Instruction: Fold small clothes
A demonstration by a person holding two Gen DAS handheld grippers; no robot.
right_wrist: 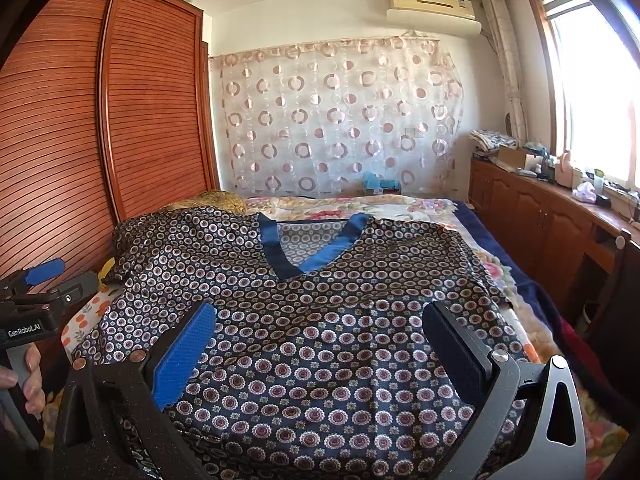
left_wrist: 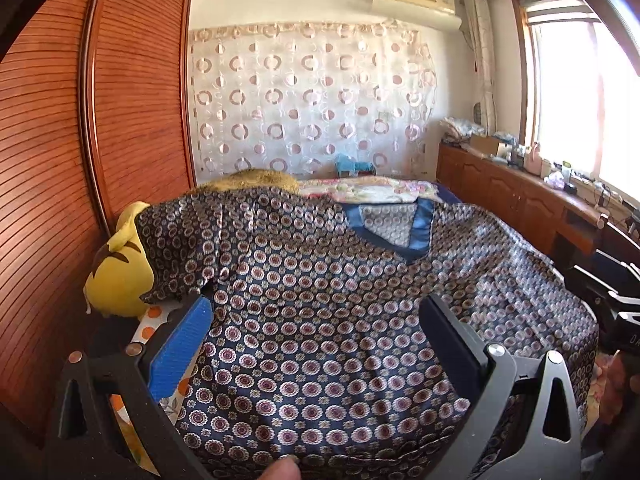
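The patterned top (right_wrist: 320,320) lies flat between both grippers' spread jaws, seemingly just below them, ungripped.

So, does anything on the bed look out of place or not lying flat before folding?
Yes. The shirt's left sleeve is not flat: it is draped up over a yellow plush toy beside the wardrobe. The rest of the shirt lies fairly smooth.

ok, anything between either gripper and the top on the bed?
Nothing visible. The patterned top lies spread flat; left gripper and right gripper both stand open right over its lower half, no object between.
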